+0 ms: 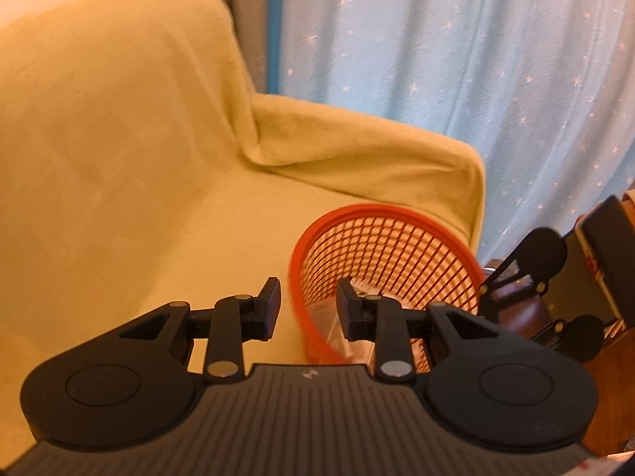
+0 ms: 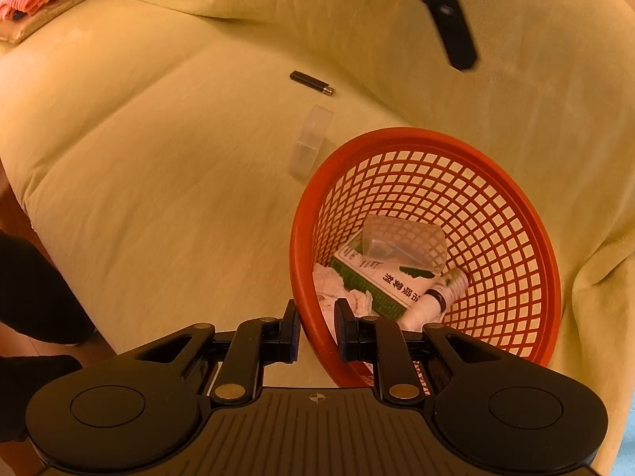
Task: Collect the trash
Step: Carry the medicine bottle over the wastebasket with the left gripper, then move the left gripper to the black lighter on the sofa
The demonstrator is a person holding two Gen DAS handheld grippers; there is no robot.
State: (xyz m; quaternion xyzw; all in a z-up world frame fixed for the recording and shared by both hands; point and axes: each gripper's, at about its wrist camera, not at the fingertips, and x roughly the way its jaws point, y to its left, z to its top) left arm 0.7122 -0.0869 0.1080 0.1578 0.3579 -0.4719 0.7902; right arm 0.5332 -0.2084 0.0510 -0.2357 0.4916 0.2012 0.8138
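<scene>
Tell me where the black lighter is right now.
In the right wrist view, the black lighter lies on the yellow sofa seat, upper centre, just beyond the clear plastic box and up-left of the red basket.

Both grippers matte black: left gripper [image 1: 308,309], right gripper [image 2: 316,331]; ribbed base, silver pivot screws, possibly blue-edged pads.

1. A green and white carton [image 2: 377,281] in the red mesh basket [image 2: 516,214] bears large dark Chinese characters, upside down, partly covered.
2. Its smaller print is too small to read.
</scene>
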